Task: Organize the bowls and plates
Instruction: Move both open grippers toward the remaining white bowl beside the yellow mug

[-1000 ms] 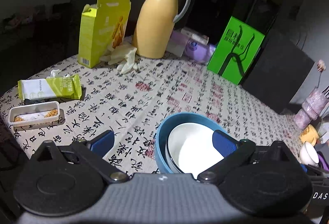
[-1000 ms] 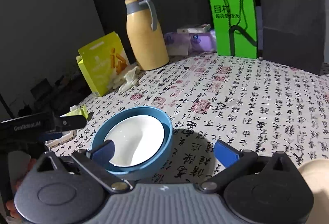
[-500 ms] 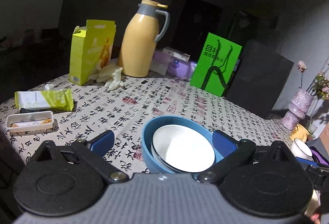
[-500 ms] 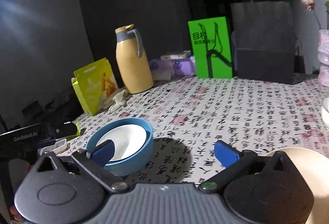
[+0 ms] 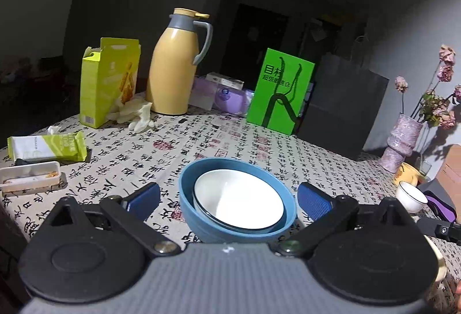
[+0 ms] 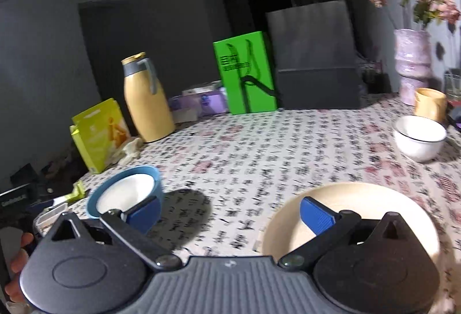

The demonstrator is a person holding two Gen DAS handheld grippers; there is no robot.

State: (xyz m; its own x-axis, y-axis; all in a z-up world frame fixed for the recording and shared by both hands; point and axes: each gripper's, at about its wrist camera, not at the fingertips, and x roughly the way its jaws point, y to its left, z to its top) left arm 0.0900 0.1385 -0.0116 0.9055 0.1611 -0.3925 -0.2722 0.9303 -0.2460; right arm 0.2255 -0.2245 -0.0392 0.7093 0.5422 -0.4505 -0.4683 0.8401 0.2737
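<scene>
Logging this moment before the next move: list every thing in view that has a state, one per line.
left gripper: jaws open, empty
right gripper: jaws open, empty
blue bowl: upright, holds the white bowl
white bowl: nested, empty
cream plate: flat on the cloth, empty
small white bowl: upright, alone
yellow jug: upright, lid on
yellow-green box: standing, top torn open

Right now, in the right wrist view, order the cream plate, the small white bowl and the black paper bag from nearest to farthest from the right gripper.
1. Cream plate, directly under the right gripper's right finger.
2. Small white bowl, farther out on the right.
3. Black paper bag, standing at the table's far edge.
</scene>
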